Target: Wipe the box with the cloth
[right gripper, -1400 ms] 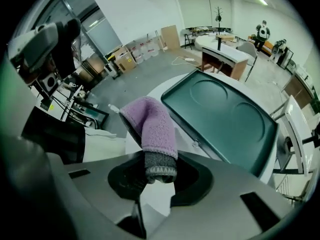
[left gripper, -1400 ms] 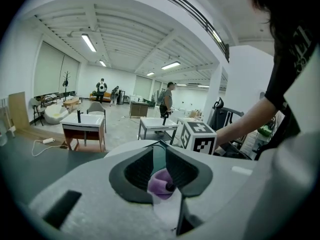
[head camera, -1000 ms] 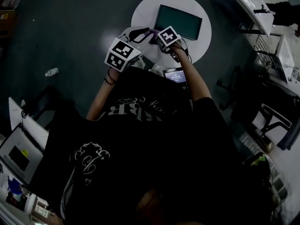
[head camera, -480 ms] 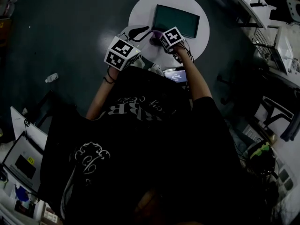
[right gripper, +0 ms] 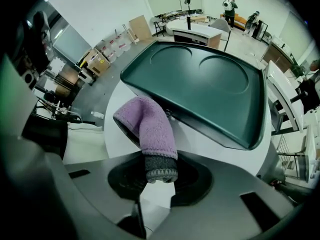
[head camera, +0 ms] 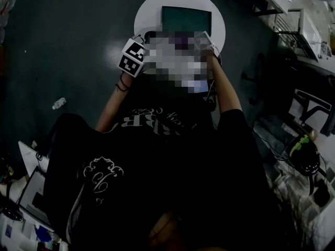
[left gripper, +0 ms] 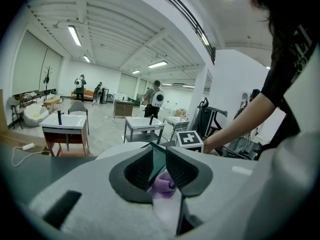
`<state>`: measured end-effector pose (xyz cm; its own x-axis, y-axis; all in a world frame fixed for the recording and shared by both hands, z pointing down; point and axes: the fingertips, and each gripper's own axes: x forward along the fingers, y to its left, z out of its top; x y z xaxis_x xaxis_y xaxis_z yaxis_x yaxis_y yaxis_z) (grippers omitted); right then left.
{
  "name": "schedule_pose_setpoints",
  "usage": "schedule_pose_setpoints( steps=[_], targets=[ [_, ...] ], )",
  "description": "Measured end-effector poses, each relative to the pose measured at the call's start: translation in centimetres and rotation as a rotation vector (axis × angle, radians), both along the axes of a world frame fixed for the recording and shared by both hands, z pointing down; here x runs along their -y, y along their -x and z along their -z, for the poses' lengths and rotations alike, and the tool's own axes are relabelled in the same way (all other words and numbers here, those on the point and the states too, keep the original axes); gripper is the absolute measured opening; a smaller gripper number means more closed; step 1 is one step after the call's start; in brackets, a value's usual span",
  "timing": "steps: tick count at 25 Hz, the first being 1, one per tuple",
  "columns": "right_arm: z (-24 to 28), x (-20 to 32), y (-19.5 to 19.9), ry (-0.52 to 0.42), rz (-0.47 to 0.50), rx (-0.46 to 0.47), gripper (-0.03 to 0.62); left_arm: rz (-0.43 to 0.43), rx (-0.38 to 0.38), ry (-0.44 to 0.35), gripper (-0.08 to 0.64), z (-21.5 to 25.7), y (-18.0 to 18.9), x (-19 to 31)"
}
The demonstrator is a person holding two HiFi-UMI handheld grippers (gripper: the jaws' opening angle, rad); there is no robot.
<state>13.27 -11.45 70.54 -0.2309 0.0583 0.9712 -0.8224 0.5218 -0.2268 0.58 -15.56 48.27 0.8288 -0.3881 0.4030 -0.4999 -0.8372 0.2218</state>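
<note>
A dark green box (head camera: 186, 19) lies on a round white table (head camera: 149, 9). In the head view my left gripper (head camera: 132, 56) shows only its marker cube at the table's near left; a blur patch hides both sets of jaws and my right gripper. In the left gripper view my left gripper (left gripper: 159, 148) is shut on the box's (left gripper: 159, 159) thin edge, with purple cloth (left gripper: 162, 183) just below. My right gripper (right gripper: 161, 171) is shut on the cloth's grey cuff. The purple cloth (right gripper: 147, 126) sticks out and touches the near left corner of the box (right gripper: 200, 89).
The table (right gripper: 195, 146) is small, with dark floor all round it. Desks and chairs (head camera: 309, 114) stand to the right, a laptop (head camera: 31, 200) at lower left. In the left gripper view, white tables (left gripper: 65, 124) and standing people (left gripper: 156, 99) fill the hall behind.
The head view has swung, so the table and box now sit further left and squarer. Both grippers stay at the box's near edge, now under a blur patch.
</note>
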Motion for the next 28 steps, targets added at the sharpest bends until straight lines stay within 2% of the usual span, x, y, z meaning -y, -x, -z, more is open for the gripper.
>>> schedule_pose_setpoints(
  steps=[5, 9, 15, 21, 28],
  targets=[
    [0.5, -0.4, -1.5, -0.005, -0.002, -0.017, 0.086, -0.043, 0.002, 0.002, 0.078, -0.1, -0.4, -0.4],
    [0.8, -0.8, -3.7, -0.018, 0.02, -0.021, 0.086, -0.042, 0.011, 0.011, 0.078, -0.3, -2.0, -1.4],
    [1.0, 0.0, -7.0, -0.02, 0.062, -0.013, 0.086, 0.034, 0.008, 0.011, 0.078, 0.0, -4.9, -0.6],
    [1.1, 0.8, -11.9, 0.002, 0.13, 0.002, 0.086, 0.099, 0.021, 0.02, 0.078, -0.2, -8.9, -0.1],
    [1.0, 1.2, -14.9, 0.028, 0.196, 0.034, 0.086, 0.178, 0.031, 0.032, 0.078, -0.6, -10.6, 0.1]
  ],
)
